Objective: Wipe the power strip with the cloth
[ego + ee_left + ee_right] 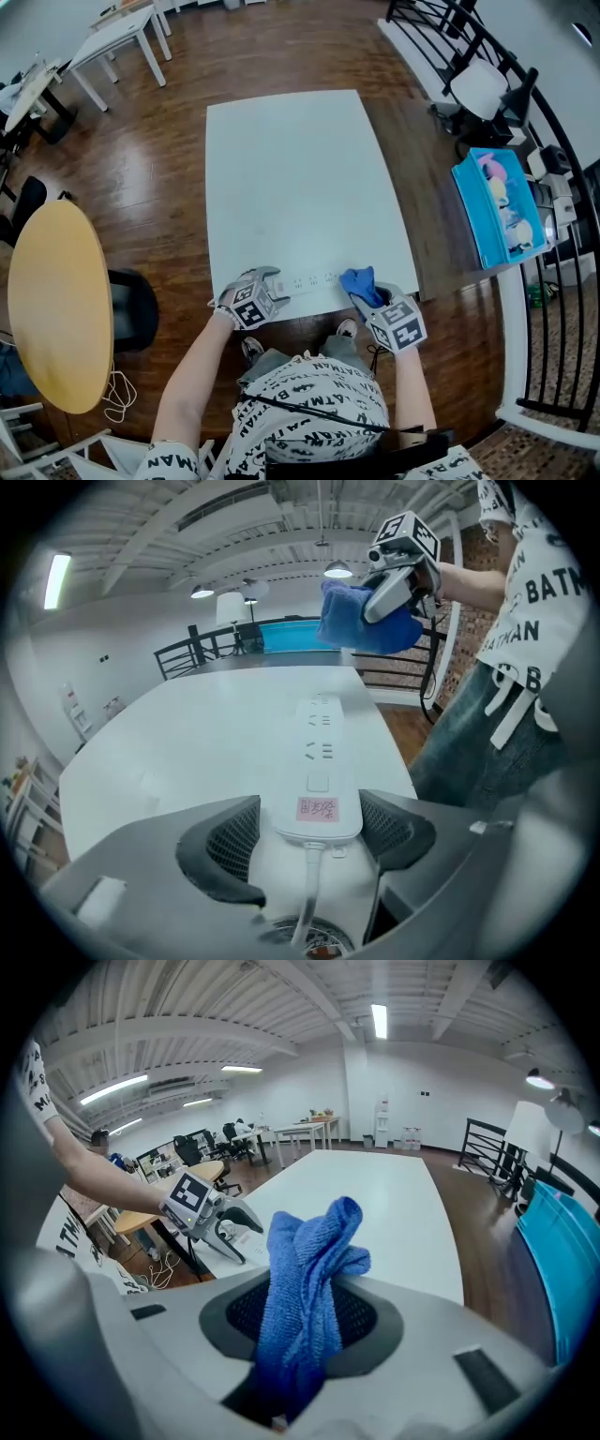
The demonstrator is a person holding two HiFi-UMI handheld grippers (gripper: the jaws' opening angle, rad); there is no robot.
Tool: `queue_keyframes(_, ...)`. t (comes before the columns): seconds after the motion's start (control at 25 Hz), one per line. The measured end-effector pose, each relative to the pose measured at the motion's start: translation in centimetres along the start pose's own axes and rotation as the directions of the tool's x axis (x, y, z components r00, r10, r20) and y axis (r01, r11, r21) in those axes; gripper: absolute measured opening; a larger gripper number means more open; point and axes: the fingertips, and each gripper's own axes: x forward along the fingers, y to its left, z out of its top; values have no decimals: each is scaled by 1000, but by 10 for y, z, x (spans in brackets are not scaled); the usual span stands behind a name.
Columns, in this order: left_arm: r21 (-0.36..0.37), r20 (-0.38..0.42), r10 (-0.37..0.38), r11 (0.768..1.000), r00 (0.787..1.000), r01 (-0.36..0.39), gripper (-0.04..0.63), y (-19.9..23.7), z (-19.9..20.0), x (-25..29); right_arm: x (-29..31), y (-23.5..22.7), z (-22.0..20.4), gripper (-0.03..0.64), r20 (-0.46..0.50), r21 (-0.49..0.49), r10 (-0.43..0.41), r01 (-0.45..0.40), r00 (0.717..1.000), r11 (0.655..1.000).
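A white table (pixel 300 169) on a wooden floor (pixel 159 159) was noted. The left gripper (pixel 309 819) was held wide astride the near end of the power strip (pixel 319 752) (pads apparently clear). The right gripper (pixel 305 1312) was clamped on the blue cloth (pixel 309 1251), near the strip's far end. The cable (pixel 309 883) was lost beneath the left gripper.

Open-plan office — desks (pixel 305 1131), ceiling lights (pixel 380 1019)

A bright blue cloth (pixel 305 1279) is showing against the white worktop (pixel 300 187); the white power strip (pixel 319 752) is wearing a pink label (pixel 318 809), the wooden floor (pixel 159 169) gleaming brown.
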Motion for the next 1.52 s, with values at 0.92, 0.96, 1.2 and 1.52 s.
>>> queue_keyframes(0.92,-757,132,646,556,752,-345,5,49,13,-166,0,-26,30,135,195,128,-115,91,974,988)
queue_keyframes(0.96,-772,133,644,544,754,-329,5,46,15,-165,0,-27,30,135,200,134,-116,90,973,987)
queue_keyframes(1.2,-791,132,639,529,757,-308,5,34,27,-155,-4,-32,31,135,201,139,-118,91,973,986)
queue_keyframes(1.52,-785,136,631,539,764,-305,5,29,31,-149,-12,-36,27,135,207,153,-138,107,968,982)
